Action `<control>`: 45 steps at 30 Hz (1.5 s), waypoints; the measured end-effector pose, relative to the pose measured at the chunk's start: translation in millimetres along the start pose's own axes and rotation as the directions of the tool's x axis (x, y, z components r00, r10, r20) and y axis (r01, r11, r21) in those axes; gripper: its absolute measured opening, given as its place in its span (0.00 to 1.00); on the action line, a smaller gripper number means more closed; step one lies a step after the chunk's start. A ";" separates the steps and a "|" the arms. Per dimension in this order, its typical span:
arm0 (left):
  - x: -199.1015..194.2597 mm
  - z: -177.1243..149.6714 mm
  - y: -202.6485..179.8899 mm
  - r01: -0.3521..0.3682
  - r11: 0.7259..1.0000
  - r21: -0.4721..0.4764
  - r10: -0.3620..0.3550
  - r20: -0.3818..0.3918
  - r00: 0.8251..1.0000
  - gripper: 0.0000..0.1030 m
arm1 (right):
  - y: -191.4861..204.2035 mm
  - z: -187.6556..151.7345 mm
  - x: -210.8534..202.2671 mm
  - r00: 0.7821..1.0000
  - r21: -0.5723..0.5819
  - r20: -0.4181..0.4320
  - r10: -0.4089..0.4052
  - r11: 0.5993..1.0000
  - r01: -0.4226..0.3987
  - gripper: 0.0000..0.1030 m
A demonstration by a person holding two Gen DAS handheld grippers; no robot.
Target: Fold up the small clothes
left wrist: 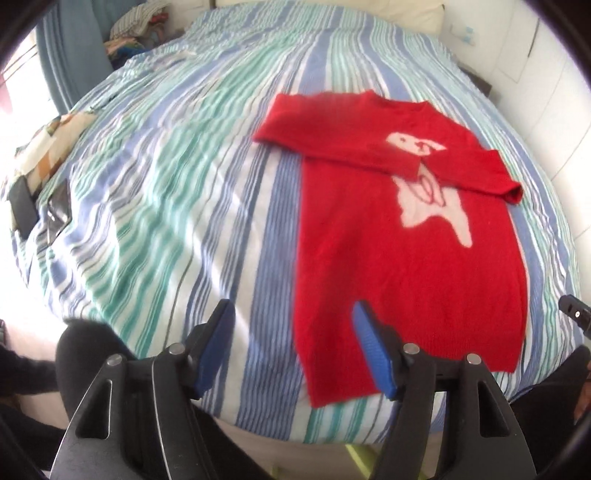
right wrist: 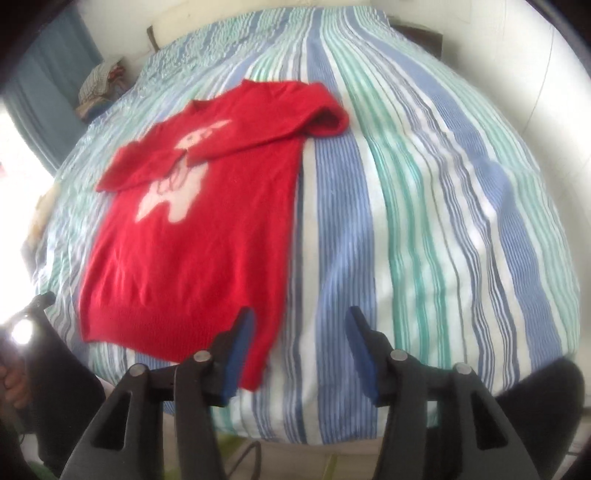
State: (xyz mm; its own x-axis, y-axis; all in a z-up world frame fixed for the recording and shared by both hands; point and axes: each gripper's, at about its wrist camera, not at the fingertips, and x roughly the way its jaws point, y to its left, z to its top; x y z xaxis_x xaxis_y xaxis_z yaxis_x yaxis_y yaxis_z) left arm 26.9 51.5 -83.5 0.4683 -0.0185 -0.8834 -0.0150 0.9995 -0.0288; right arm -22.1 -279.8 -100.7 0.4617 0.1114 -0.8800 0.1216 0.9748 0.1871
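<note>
A small red sweater (left wrist: 399, 258) with a pale pink animal figure lies flat on the striped bed, both sleeves folded across its chest. It also shows in the right wrist view (right wrist: 192, 251). My left gripper (left wrist: 293, 325) is open and empty, above the sweater's bottom left corner near the bed's front edge. My right gripper (right wrist: 301, 325) is open and empty, above the sweater's bottom right corner. Neither gripper touches the cloth.
The bed (left wrist: 166, 192) has a blue, green and white striped cover (right wrist: 424, 221). A pile of clothes (left wrist: 136, 33) sits at the far left corner. A patterned cloth and dark flat items (left wrist: 40, 177) lie at the bed's left edge. White walls stand to the right.
</note>
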 end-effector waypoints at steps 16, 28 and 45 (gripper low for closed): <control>45.3 -59.9 -49.8 0.048 0.956 0.290 0.018 -0.222 0.975 0.86 | 60.4 -47.0 84.7 0.981 -0.218 -0.193 0.034 0.973 -0.077 0.56; -14.9 -4.3 19.6 -0.007 1.000 -0.013 0.007 0.017 1.000 0.86 | 75.2 108.5 -0.5 0.989 -0.555 0.135 -0.053 0.823 0.120 0.67; 3.5 -36.0 52.3 -0.104 0.991 -0.083 0.099 -0.072 0.993 0.86 | 20.4 218.1 103.1 0.981 -0.286 0.188 0.043 0.958 0.013 0.06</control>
State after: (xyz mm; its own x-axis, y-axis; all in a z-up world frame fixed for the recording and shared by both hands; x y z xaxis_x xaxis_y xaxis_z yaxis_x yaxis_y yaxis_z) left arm -4.0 102.7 -104.9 0.3999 0.0783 -0.9132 -0.1372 0.9902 0.0248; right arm 219.6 -290.7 -92.4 0.6233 0.1146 -0.7736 -0.1289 0.9907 0.0430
